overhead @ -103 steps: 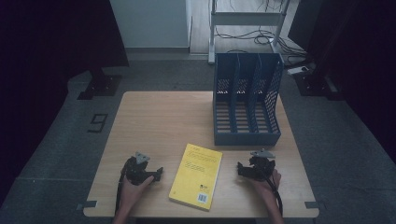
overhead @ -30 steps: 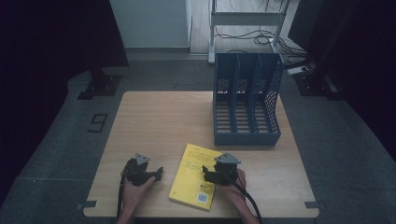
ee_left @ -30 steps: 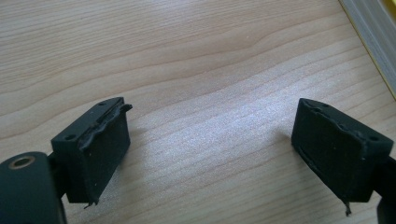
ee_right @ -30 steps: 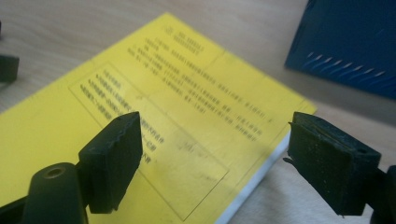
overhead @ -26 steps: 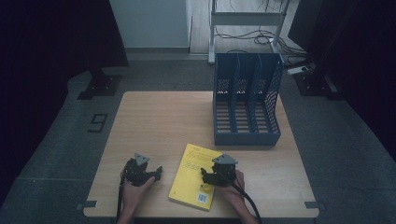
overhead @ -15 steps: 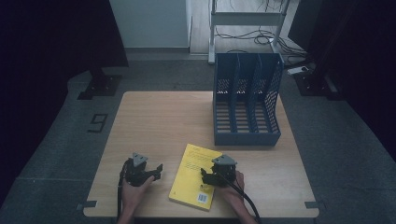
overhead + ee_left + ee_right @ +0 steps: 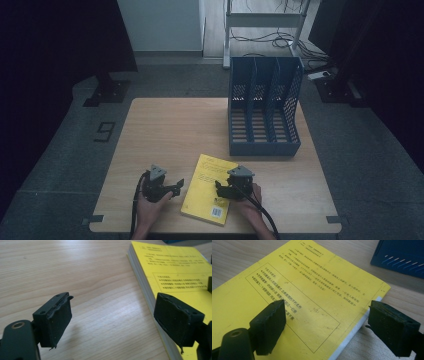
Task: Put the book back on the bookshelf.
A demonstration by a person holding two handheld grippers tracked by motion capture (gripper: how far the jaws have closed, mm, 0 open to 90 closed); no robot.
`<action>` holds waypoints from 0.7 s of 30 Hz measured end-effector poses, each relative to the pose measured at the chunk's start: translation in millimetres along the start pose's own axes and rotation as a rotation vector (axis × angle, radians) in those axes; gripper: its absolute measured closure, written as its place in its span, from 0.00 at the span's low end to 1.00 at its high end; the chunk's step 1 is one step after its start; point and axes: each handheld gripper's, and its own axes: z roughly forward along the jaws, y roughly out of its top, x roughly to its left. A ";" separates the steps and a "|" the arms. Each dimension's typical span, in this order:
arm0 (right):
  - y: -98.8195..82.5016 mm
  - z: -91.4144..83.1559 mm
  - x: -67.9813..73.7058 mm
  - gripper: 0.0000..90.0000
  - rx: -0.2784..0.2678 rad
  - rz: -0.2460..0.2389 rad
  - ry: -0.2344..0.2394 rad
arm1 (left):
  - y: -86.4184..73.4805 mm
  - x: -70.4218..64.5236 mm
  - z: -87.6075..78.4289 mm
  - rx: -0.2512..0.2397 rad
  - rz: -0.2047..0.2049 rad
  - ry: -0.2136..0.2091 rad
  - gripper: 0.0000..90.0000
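Grippers are held in both hands near the front edge of a wooden table (image 7: 165,125), and the scene is taken here from left to right as the high view shows it. At the left, the left gripper (image 7: 176,186) is seen in the person's left hand (image 7: 150,202), just clear of the left edge of a yellow book (image 7: 207,185); its jaws are spread wide, with nothing gripped between them. In the left gripper view, bare wood is seen between the 2 black pads (image 7: 58,320), while the far pad stands in front of the book's page block and cover without a clear contact being shown. The yellow book is laid flat on the table, between the 2 grippers, near the front edge and slightly turned, with black printed text and a framed text box on its cover. Over its right part, the right gripper (image 7: 220,190) is held in the right hand (image 7: 250,202). In the right gripper view, the jaws are seen standing wide apart, 1 above the yellow cover and 1 beyond the book's right edge over the wood, so that this edge lies between them; no pressing of the pads on the book is shown. Farther back and to the right, a blue file rack (image 7: 264,145) with 3 compartments is stood upright on the table, well apart from the book
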 end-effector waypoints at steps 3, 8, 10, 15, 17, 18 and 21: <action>-0.6 0.3 -0.8 0.15 -0.002 0.008 0.003 | 1.9 -4.1 0.6 0.004 0.005 -0.014 0.16; -1.9 0.3 -0.7 0.16 -0.009 0.019 0.002 | 5.2 -8.8 0.8 0.011 0.003 -0.038 0.16; -2.7 0.3 -0.9 0.16 -0.013 0.021 0.003 | 7.4 -11.1 2.9 0.014 -0.001 -0.042 0.17; -2.1 0.1 -1.5 0.16 -0.008 0.021 0.011 | 14.1 -20.1 14.7 0.044 0.016 -0.045 0.17; -2.1 0.2 -1.9 0.15 -0.008 0.020 0.012 | 15.4 -24.1 20.8 0.056 0.021 -0.052 0.17; -2.1 0.2 -1.9 0.15 -0.008 0.020 0.012 | 15.4 -24.1 20.8 0.056 0.021 -0.052 0.17; -2.4 0.1 -2.4 0.15 -0.008 0.020 0.015 | 12.0 -31.1 26.4 0.088 0.051 -0.061 0.17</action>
